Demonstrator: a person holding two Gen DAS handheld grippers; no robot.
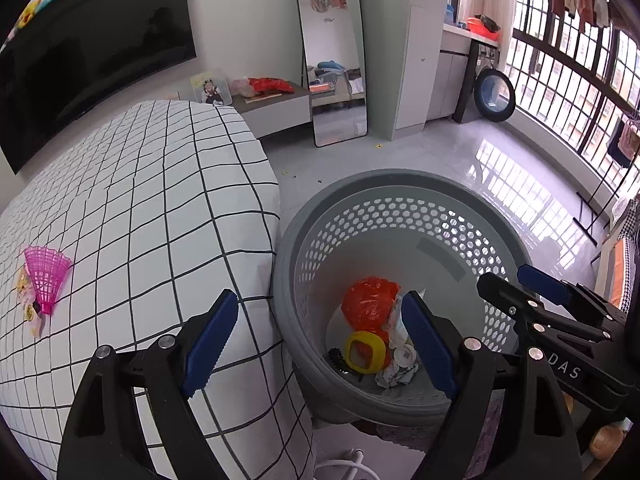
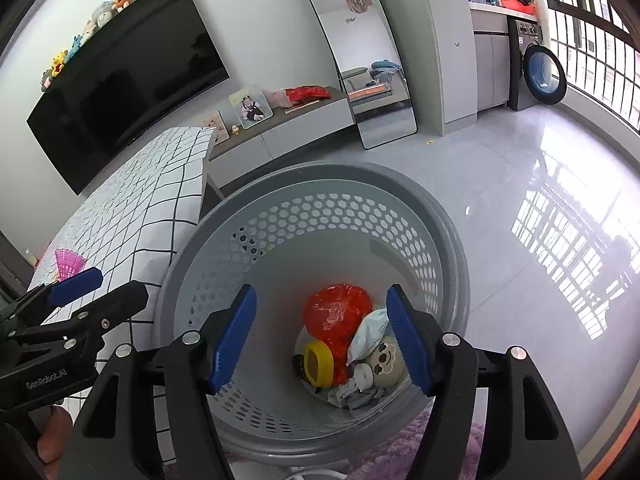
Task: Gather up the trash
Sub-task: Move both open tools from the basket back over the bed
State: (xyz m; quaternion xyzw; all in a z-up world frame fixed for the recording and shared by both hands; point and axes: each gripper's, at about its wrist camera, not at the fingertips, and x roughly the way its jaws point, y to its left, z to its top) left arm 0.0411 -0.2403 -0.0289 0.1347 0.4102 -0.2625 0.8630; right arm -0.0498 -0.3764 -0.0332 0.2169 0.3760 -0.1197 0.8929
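Both views are lit brightly by daylight that enters through the barred window (image 1: 568,64) on the right. Strong glare and the bright pattern of the bars are seen on the glossy floor (image 2: 560,248). The panes themselves are overexposed. A soft shadow is cast inside the basket (image 2: 448,240). Straight lines are bent heavily by the fisheye lens, and the corners are cut off by black. The television (image 1: 92,52) shows faint reflections. The pictures are sharp, and no motion blur is noticed.

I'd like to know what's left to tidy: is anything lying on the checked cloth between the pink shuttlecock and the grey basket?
No. In the left wrist view, the checked cloth lies bare between the pink shuttlecock and the grey basket.
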